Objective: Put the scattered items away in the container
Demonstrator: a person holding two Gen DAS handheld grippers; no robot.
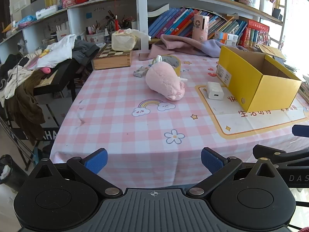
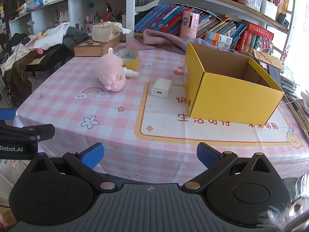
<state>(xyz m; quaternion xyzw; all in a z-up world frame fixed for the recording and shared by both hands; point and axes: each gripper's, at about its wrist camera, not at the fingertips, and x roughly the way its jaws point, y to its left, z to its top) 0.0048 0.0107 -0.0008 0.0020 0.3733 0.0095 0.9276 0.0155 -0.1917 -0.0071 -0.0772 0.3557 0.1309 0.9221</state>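
An open, empty yellow cardboard box [image 1: 256, 81] [image 2: 231, 94] stands on the right of the pink checked tablecloth. A pink plush toy [image 1: 164, 81] [image 2: 113, 73] lies mid-table. A white charger block [image 1: 214, 90] [image 2: 161, 88] lies between the toy and the box. A yellow tape roll [image 1: 171, 61] [image 2: 130, 58] sits behind the toy, with a small white bottle [image 2: 130, 73] and a small grey packet [image 1: 141, 71] beside it. My left gripper [image 1: 154, 161] and right gripper [image 2: 150, 157] are open and empty, over the table's near edge.
A wooden chess box [image 1: 112, 58] with a tissue pack on it stands at the back left. A pink cloth [image 1: 183, 44] lies at the back before shelves of books. A side stand piled with clothes [image 1: 38, 65] is to the left. Papers are stacked right of the box.
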